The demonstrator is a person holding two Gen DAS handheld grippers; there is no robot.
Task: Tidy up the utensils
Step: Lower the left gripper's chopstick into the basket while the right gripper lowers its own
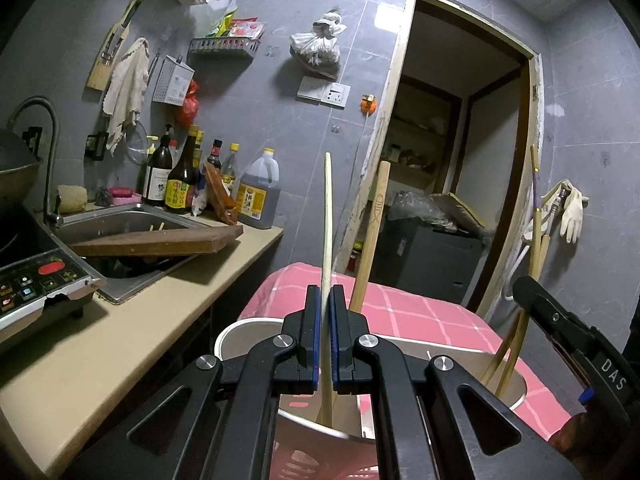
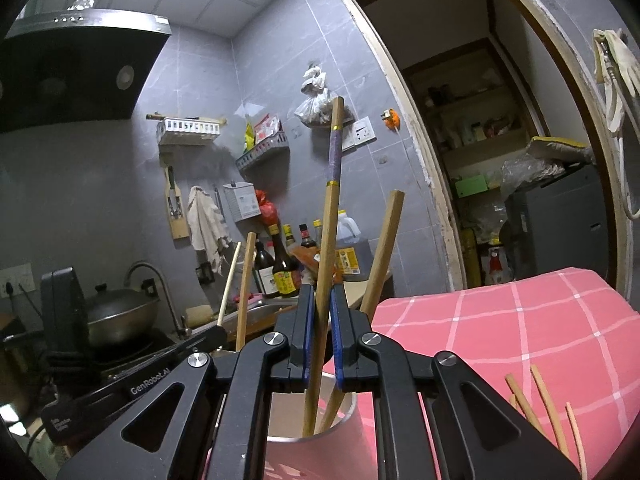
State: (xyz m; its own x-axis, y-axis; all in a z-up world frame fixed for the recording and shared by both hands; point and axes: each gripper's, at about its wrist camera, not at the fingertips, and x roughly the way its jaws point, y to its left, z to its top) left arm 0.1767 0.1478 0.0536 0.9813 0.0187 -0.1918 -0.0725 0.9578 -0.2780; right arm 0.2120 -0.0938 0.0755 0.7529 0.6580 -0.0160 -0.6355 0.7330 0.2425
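My left gripper point(image 1: 326, 300) is shut on a thin pale chopstick point(image 1: 328, 208) that stands upright. Its lower end dips into a metal holder point(image 1: 320, 428) below the fingers. A wooden handle with a fish drawing point(image 1: 374, 232) leans in the same holder. My right gripper point(image 2: 320, 300) is shut on a longer chopstick with a purple band point(image 2: 334, 152). That chopstick stands in a metal cup point(image 2: 348, 404), with another wooden stick point(image 2: 384, 256) beside it. In the left wrist view the right gripper point(image 1: 536, 296) shows at the right edge. Several loose chopsticks point(image 2: 540, 408) poke up at the lower right.
A pink checked cloth point(image 2: 520, 320) covers the surface behind the holders. To the left runs a beige counter point(image 1: 120, 340) with a sink point(image 1: 120, 216), a cutting board point(image 1: 160, 240) across it, sauce bottles point(image 1: 180, 184) and an induction cooker point(image 1: 32, 280). An open doorway point(image 1: 460, 160) lies behind.
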